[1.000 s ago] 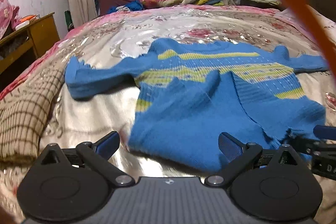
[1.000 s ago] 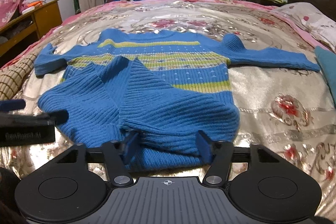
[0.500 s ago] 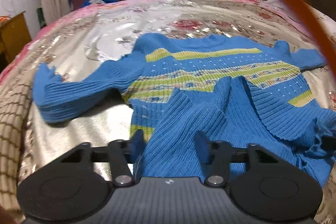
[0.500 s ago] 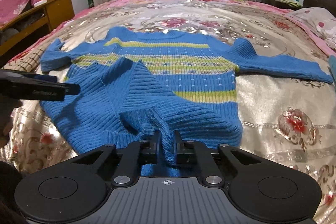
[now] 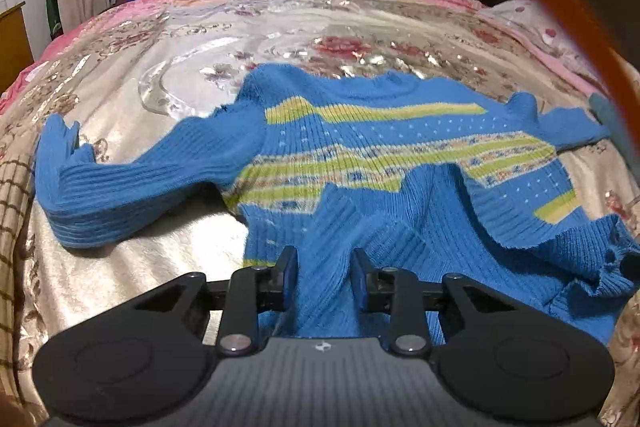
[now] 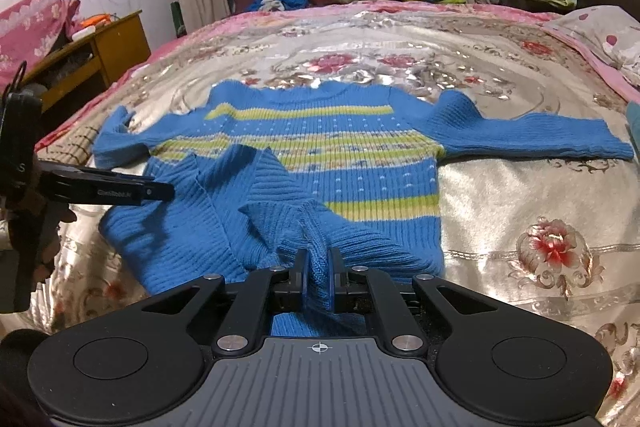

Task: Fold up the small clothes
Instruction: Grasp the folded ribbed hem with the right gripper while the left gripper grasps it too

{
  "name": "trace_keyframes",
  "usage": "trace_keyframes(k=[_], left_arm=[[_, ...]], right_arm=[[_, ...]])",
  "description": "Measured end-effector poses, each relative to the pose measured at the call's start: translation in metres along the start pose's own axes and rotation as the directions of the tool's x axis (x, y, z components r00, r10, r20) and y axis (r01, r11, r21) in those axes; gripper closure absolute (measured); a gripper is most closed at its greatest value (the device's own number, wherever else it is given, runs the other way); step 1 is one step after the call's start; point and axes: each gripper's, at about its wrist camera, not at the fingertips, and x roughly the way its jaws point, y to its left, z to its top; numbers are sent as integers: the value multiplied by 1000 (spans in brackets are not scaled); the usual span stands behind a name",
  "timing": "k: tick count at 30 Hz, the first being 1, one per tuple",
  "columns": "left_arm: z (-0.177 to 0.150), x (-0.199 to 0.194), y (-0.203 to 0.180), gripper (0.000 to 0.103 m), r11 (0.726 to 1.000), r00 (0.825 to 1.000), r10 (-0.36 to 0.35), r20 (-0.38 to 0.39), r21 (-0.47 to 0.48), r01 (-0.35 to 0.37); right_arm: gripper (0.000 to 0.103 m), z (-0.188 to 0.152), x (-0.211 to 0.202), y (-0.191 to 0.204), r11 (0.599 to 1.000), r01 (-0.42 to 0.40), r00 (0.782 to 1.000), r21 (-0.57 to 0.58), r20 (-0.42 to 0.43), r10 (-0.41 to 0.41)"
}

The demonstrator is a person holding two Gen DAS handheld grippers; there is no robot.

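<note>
A blue sweater (image 6: 320,147) with yellow-green stripes is laid face up across the middle of the bed (image 6: 520,211), neck toward the window. Both sleeves are spread out to the sides, the right sleeve (image 6: 536,139) flat, the left sleeve (image 5: 132,183) rumpled near the bed edge.

The hem (image 6: 316,263) has been gathered and raised over the lower body, so that the ribbed lower part lies bunched over the striped part. No crease has been set.

Right tongs (image 6: 318,267): drawn narrow, a pinch of hem fabric clamped between the pads.

Left tongs (image 5: 323,275): partly closed around a thick ridge of hem. Both pads appear to touch the knit, so a grip is judged likely, though less tight than the right one. In the right wrist view the left tongs are seen from the side, over the bunched left corner.

Progress is judged early: the first fold, hem toward neck, is under way and not laid down. Left to do, as far as can be seen:
- hem carried up and flattened
- both sleeves folded in
- bundle squared off

A checked cloth (image 5: 12,211) lies at the left edge of the bed, apart from the sweater body.
</note>
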Motion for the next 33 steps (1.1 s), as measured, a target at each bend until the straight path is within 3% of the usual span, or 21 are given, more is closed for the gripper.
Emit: trace_keyframes(k=[7,12,16,17,26,33], left_arm=[[14,6,-11,62,997,999,-35,8,65,34],[7,25,-25,60,987,999,33,-34,158,-27],[7,17,-21,87,994,1000,11,-25,110,-9],[7,14,-19,90,995,1000,1,-22,95,1],[-3,-35,-3,93,996,995,-90,32,-7,90],[-42,-105,16,93,983,989,-133,72,-116,141]], right_arm=[[96,-1,-4,-4,1000,5,1000,12,-5,-5],[96,-3,-1,-3,1000,3,1000,18,-14,-3],[96,-3,-2,-6,1000,0,1000,24,-13,0],[96,-3,-2,-7,1000,1,1000,24,-12,0],[96,-4,-21,-11,1000,-6,1000,25,4,6],[96,-14,-57,-25,1000,5,1000,27,4,-6]])
